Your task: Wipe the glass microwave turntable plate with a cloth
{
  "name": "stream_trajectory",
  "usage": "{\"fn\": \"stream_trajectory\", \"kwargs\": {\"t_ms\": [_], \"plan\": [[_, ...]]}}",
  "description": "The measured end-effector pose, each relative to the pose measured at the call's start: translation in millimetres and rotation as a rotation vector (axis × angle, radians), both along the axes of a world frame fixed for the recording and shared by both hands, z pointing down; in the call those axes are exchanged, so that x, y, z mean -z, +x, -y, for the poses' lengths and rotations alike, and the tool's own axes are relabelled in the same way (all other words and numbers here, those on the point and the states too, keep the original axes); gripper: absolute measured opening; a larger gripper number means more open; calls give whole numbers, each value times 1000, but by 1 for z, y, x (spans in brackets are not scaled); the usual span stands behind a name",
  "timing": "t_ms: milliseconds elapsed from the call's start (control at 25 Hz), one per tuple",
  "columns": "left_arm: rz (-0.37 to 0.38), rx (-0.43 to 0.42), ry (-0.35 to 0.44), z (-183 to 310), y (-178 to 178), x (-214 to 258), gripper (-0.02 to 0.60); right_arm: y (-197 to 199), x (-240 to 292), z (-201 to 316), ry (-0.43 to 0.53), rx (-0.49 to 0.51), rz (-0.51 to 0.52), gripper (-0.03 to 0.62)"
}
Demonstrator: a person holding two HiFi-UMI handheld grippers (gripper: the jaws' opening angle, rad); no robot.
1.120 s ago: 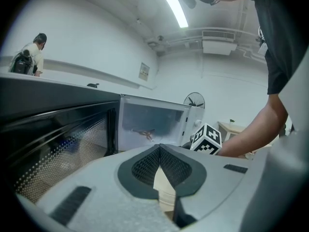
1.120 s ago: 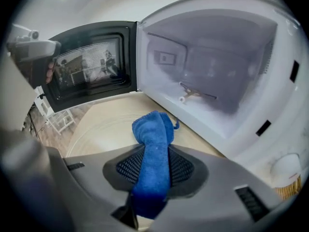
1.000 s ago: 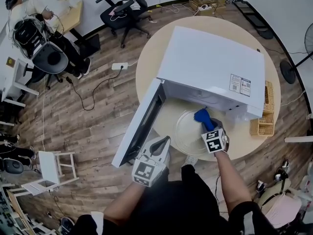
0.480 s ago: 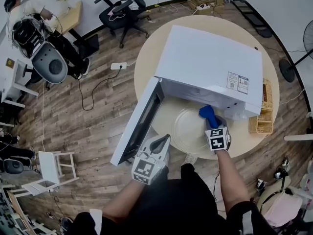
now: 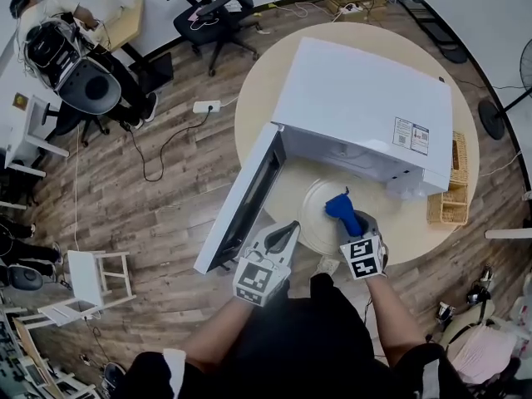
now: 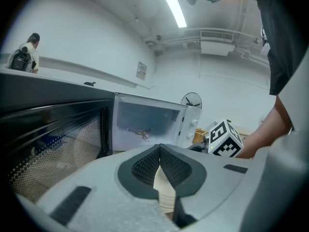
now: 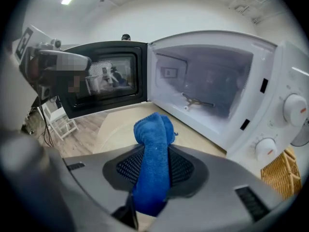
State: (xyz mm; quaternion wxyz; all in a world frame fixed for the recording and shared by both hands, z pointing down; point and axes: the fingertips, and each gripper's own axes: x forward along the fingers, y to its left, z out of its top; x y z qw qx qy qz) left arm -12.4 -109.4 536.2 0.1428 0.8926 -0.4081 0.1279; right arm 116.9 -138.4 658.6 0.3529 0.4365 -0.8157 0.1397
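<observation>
Looking down in the head view: the right tongs (image 5: 349, 223) are clamped on a blue cloth (image 5: 341, 204), whose free end projects beyond their tips. The glass turntable plate (image 5: 314, 213) lies directly beneath and ahead of those tips, flat on the round table (image 5: 258, 106). It sits outside the microwave (image 5: 366, 106), which stands further ahead of both tongs. The left tongs (image 5: 287, 229) hover beside the plate's near edge, apart from it. The open door (image 5: 245, 202) runs along their outer side.

Left gripper view: the jaws meet at their tips and grip nothing. The microwave cavity lies ahead of them and the door stands to their left.

Right gripper view: the jaws pinch the folded cloth at mid-length, with the plate below and ahead. Whether the cloth touches the glass cannot be told.

Judged hazard: nothing steadies the plate. A sideways wiping stroke could drag the smooth glass across the table toward its edge. A snagged cloth might also slip from the jaws.
</observation>
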Motion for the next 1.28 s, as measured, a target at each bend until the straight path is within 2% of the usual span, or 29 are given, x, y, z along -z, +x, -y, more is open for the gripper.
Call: {"fn": "stream_trajectory", "kwargs": {"t_ms": [320,560,920,1280], "plan": [[0,-23,9,-2,3,0,6,-47,-13,-57,-96,130,15,121],[1,-25,-7,-7,1,-4,6,-57,-28,-75,-150,188,-16,121],[5,-39,-6,-5,7,-4,6,-33,-38,-65,-148,130,-40,126],[11,-64,-8,-4,17,-6,6,23,-39,-27,-111,3,-70,126]]}}
